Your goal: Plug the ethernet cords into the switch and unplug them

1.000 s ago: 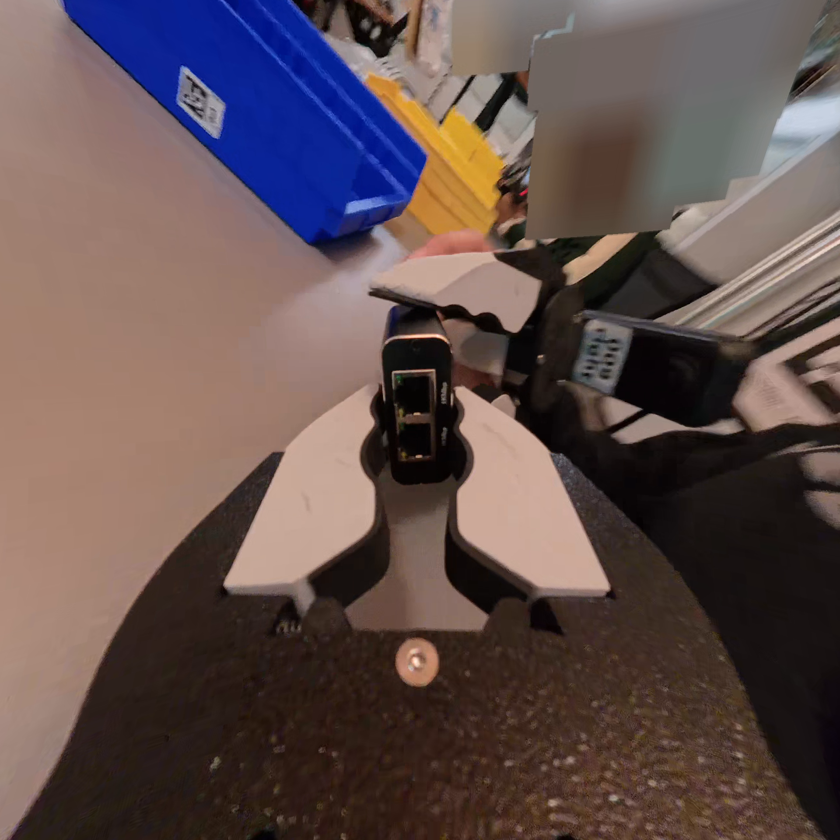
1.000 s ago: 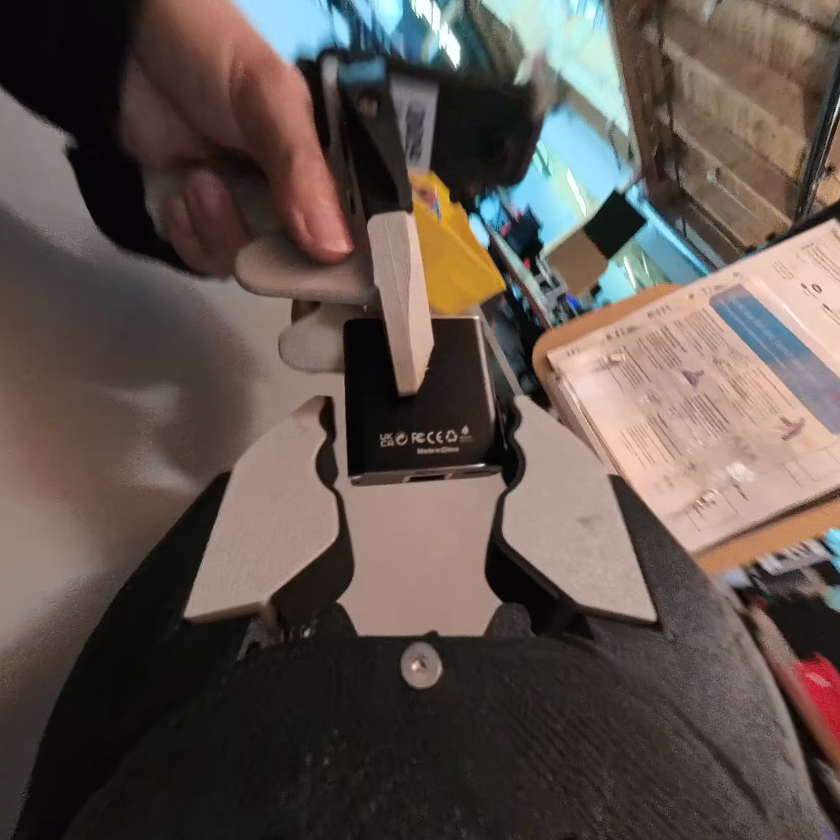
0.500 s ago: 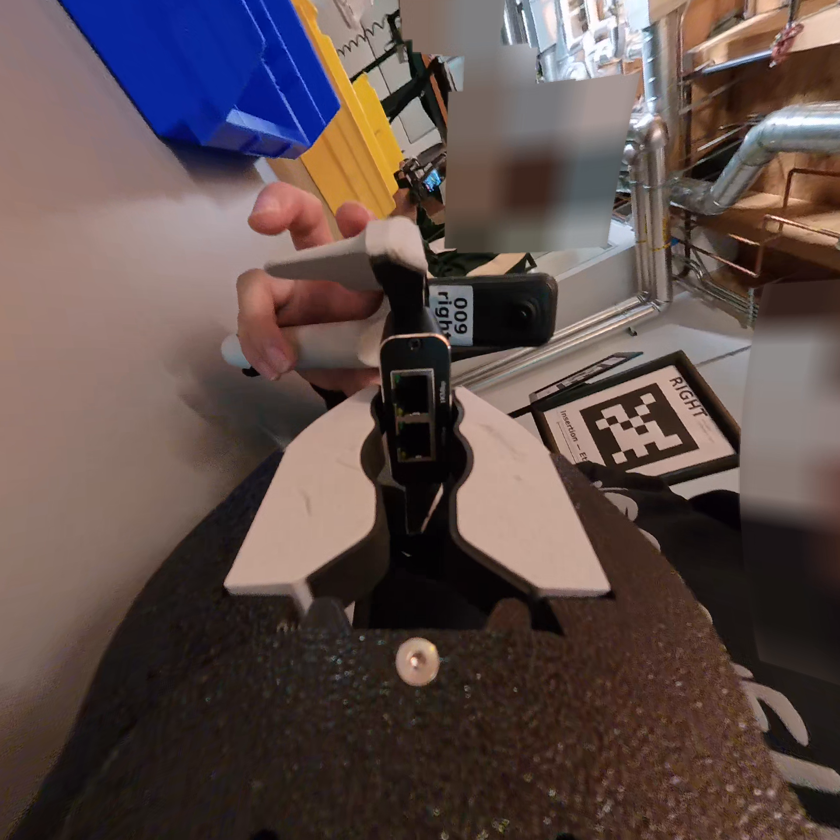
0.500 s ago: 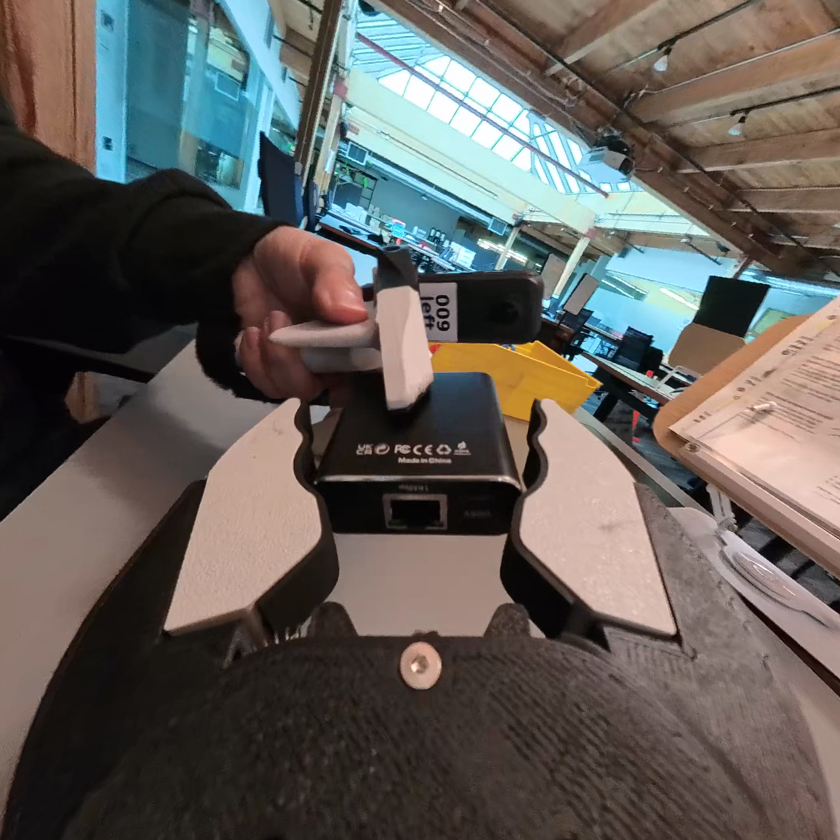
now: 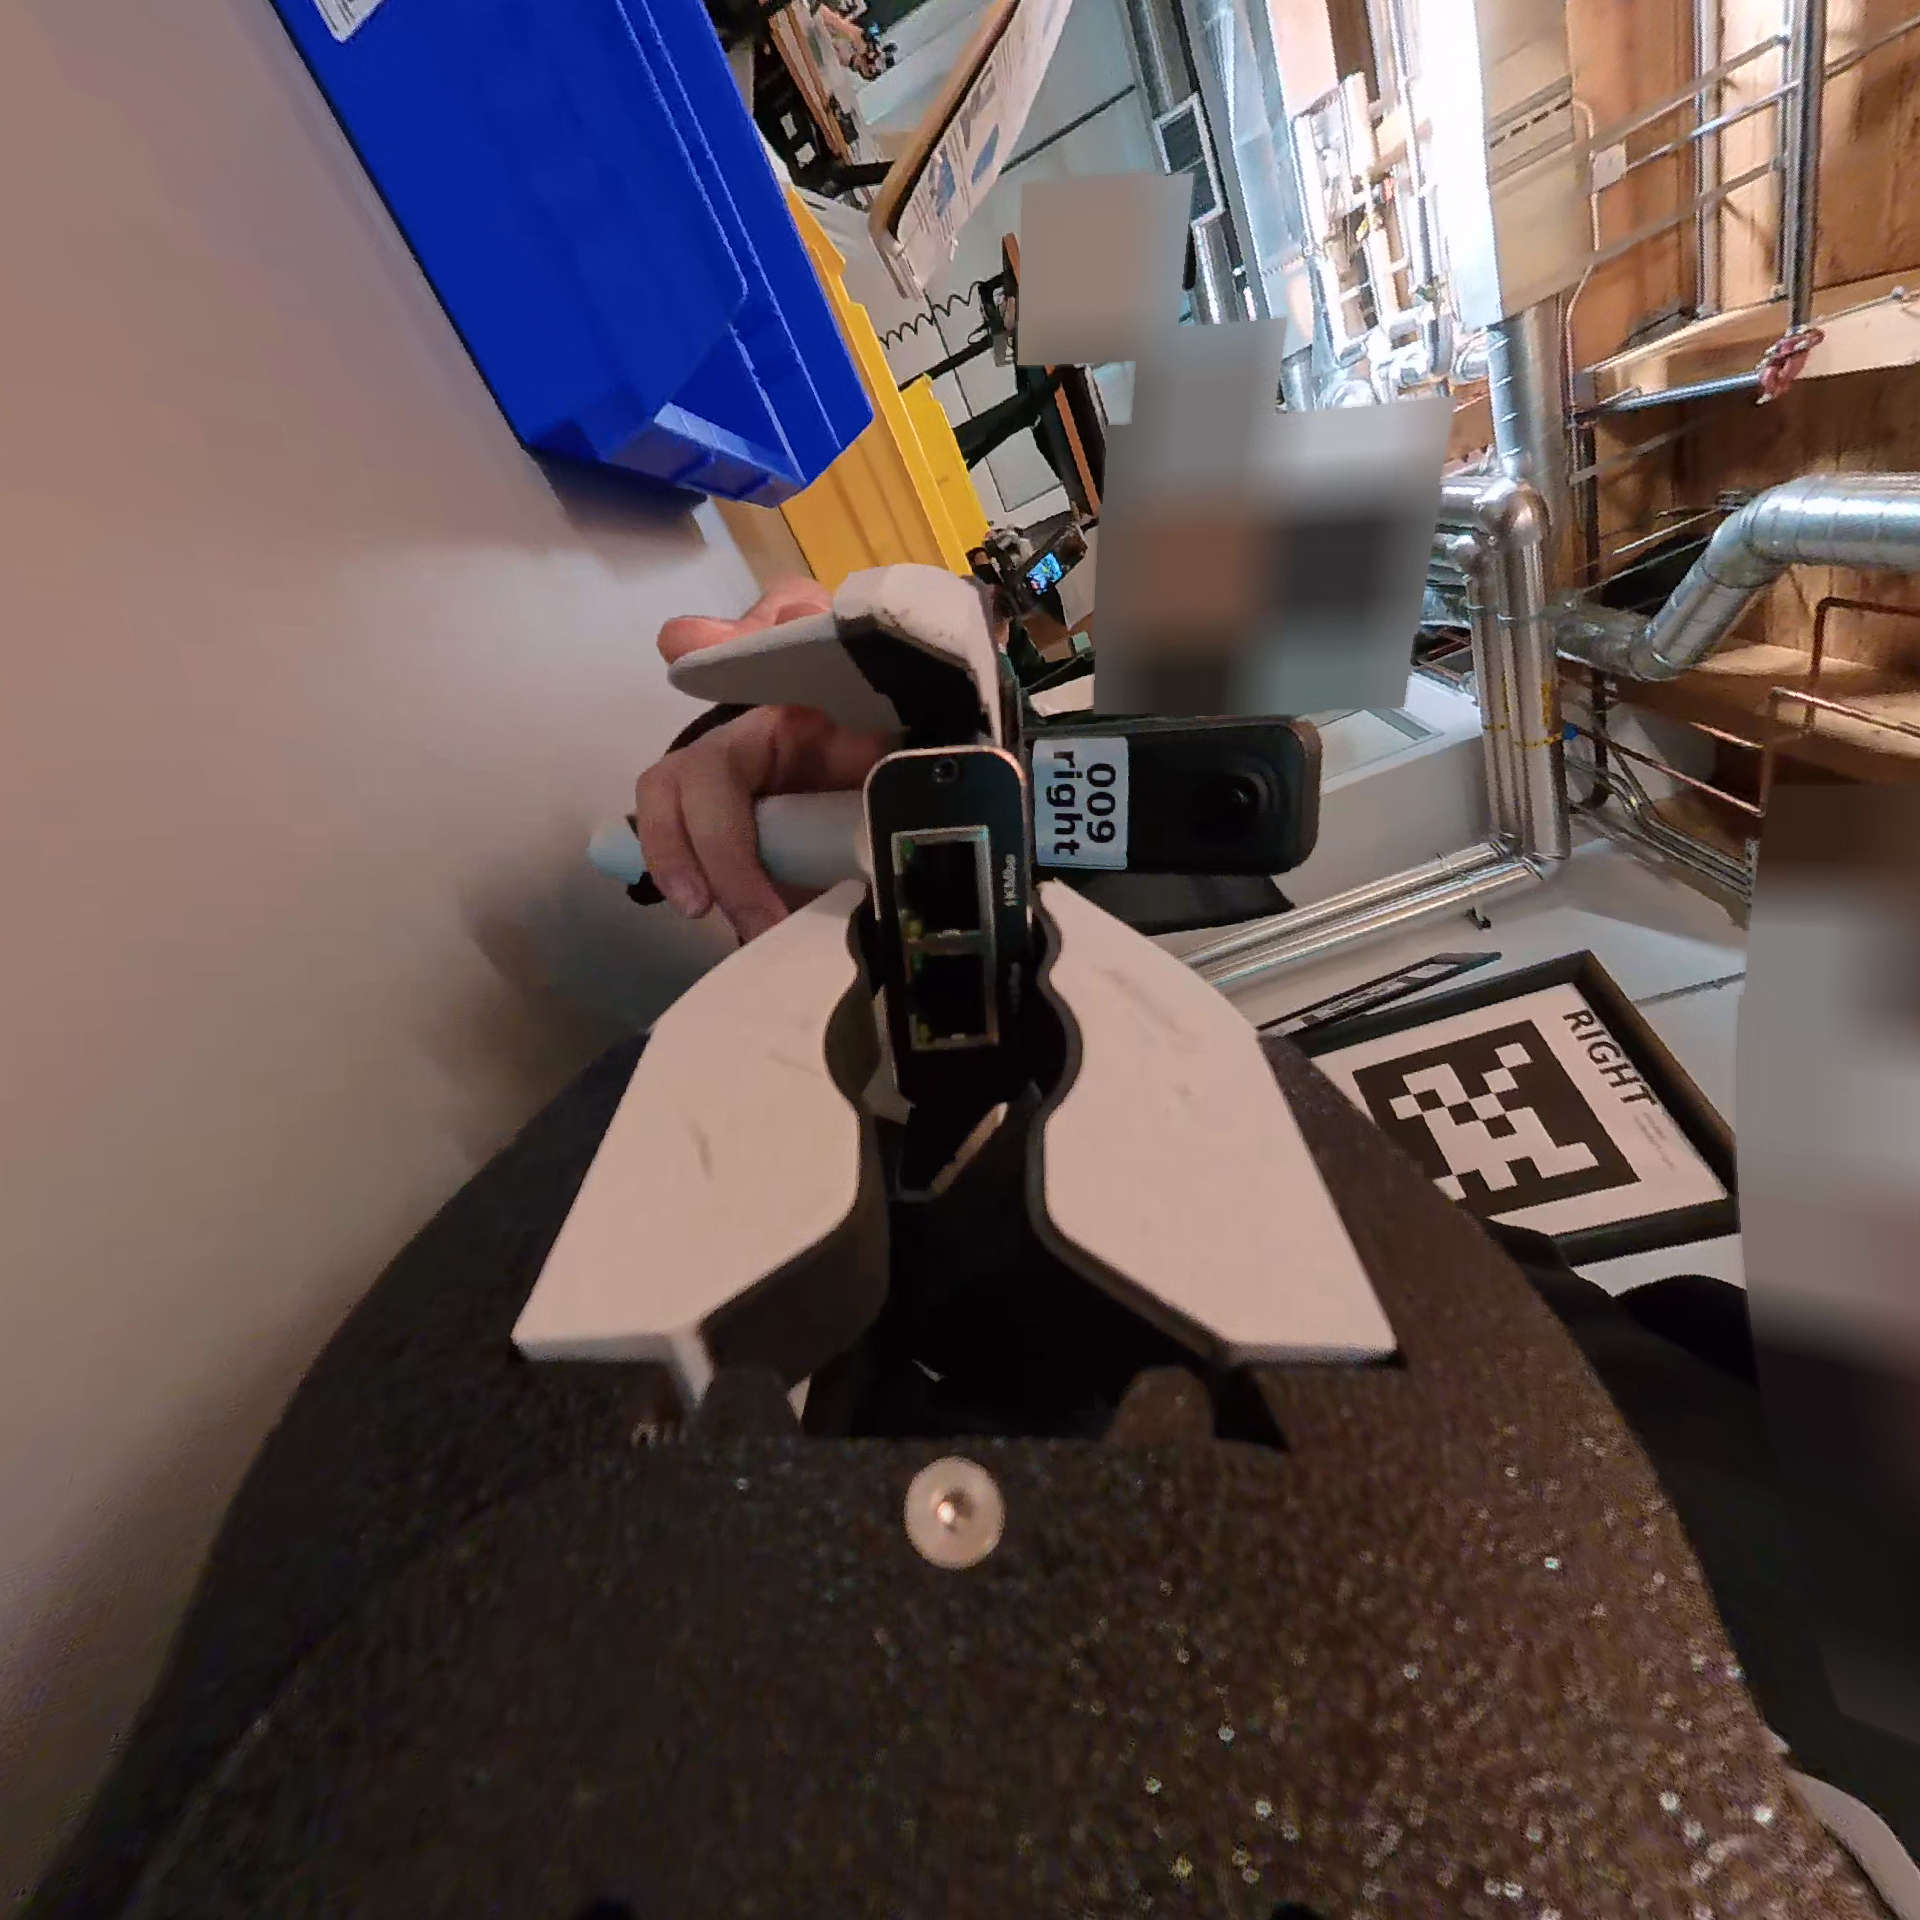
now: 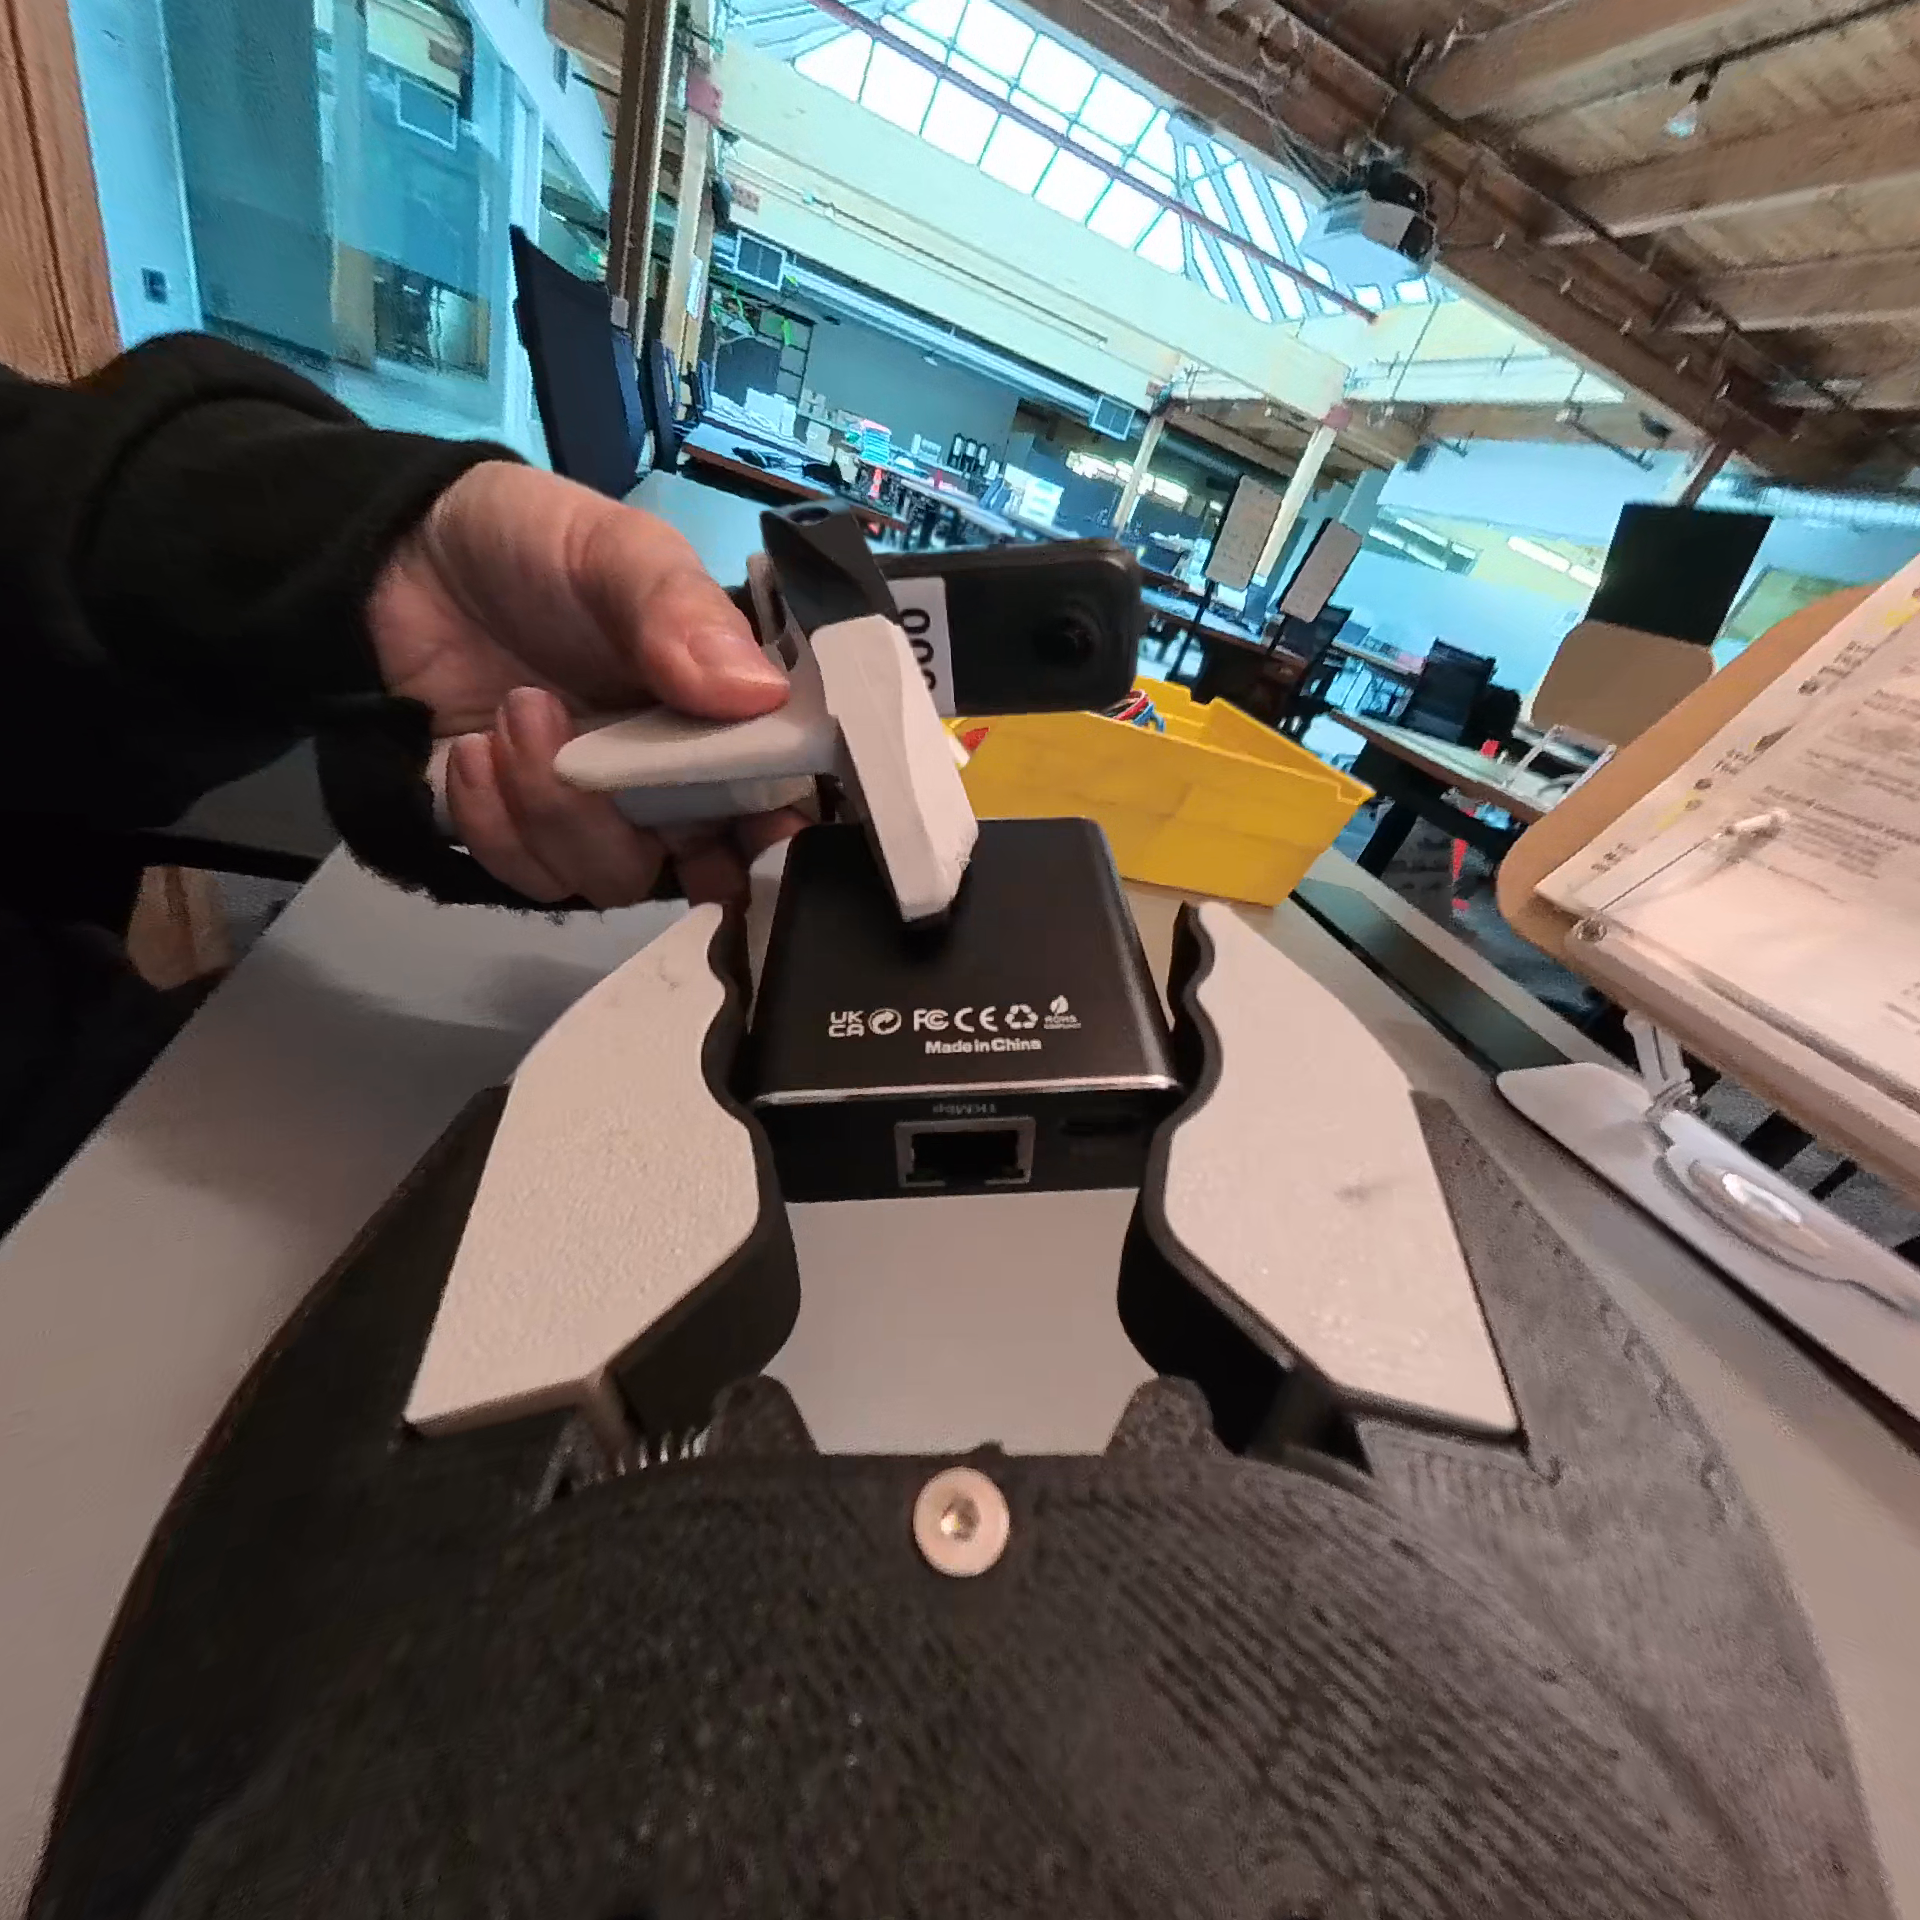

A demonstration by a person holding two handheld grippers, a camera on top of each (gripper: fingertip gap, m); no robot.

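A small black switch [image 5: 940, 935] is held between both grippers above the grey table [image 5: 208, 727]. My left gripper [image 5: 948, 904] is shut on its thin sides; two empty ports face this camera. My right gripper [image 5: 914, 665] shows beyond it with a hand on its handle. In the right wrist view the switch [image 6: 956, 997] sits between the fingers of my right gripper [image 6: 956, 920], shut on its wide sides, with one empty port facing the camera. The left gripper's finger [image 6: 894, 779] presses on its top. No ethernet cord is in view.
A blue bin [image 5: 582, 239] and a yellow bin [image 5: 873, 416] stand on the table's far side; the yellow bin [image 6: 1143, 790] also shows behind the switch. A framed marker board [image 5: 1496, 1112] lies to the right. A clipboard stand with papers [image 6: 1766, 831] is at the right.
Both grippers have swung round together with the switch held between them, from looking down at the table to looking level across the room. Their grip has not changed.
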